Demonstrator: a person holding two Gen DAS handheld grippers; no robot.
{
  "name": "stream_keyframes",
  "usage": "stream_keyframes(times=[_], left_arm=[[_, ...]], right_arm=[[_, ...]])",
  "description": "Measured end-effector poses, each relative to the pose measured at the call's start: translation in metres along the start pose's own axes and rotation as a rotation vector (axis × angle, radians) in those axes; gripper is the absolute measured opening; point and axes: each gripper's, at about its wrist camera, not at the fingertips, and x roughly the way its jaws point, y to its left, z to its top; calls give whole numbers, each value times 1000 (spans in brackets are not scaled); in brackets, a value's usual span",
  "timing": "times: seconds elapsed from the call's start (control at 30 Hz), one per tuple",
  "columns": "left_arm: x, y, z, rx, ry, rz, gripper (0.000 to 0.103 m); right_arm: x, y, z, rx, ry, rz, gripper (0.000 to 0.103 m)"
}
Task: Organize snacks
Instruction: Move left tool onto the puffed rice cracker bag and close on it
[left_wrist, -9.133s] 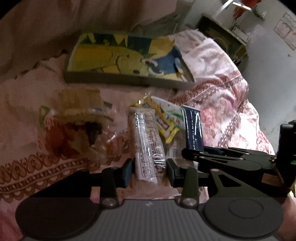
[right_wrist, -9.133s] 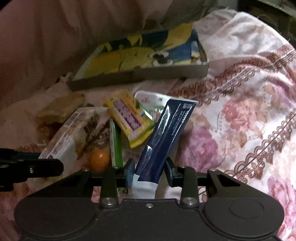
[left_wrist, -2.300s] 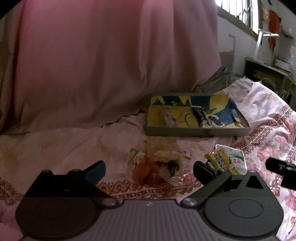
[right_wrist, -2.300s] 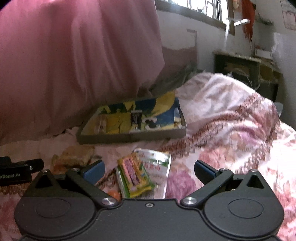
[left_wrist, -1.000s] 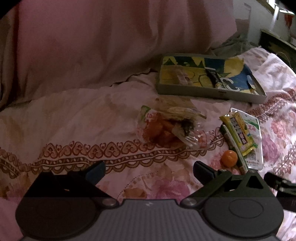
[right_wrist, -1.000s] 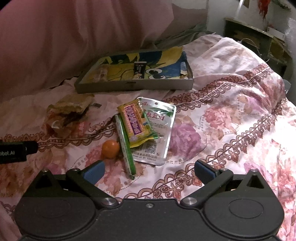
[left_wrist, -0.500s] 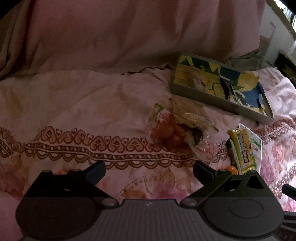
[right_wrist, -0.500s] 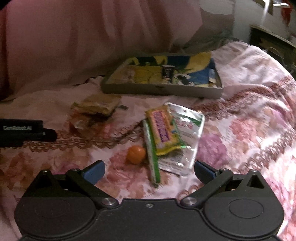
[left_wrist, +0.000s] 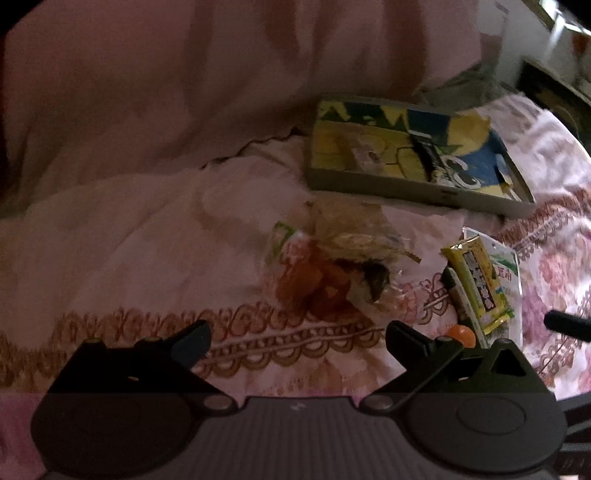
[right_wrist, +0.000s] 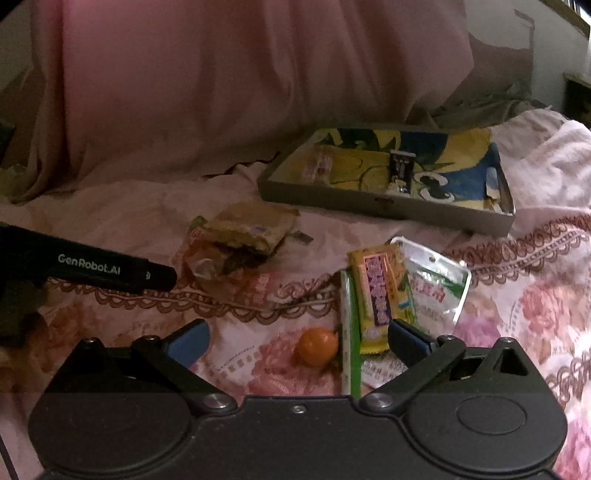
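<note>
A shallow grey tray with a yellow and blue cartoon print lies on the bed; a clear packet and a dark blue packet lie in it. Before it lie a crumpled clear snack bag, a yellow bar, a silver-green pouch, a green stick and a small orange. My left gripper is open and empty just before the snack bag. My right gripper is open and empty, with the orange between its fingers.
The bed has a pink floral cover with a brown scalloped border. A pink curtain hangs behind. Dark furniture stands at the far right. The left gripper's finger reaches in from the left in the right wrist view.
Both grippers have moved down and closer to the snacks. The left one has turned toward the snack bag; the right one now frames the orange. Both stay open.
</note>
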Motion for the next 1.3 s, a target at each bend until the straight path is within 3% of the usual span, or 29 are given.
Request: stream_keyframes(times=[0.33,0.8,0.93,1.3], left_arm=[[18,-9,18,138,22,-34,103],[33,-12,35,140,-10,-42,103],[40,-15,42,141,-24,-31,103],[55,-22,50,164,-18,-32,103]], right_arm=[[19,-12,3,22,38,5,102],[31,-11,1,51,112,42,102],[32,-12,-1,80,114,30,90],[41,-28,-4,266,178,76,84]])
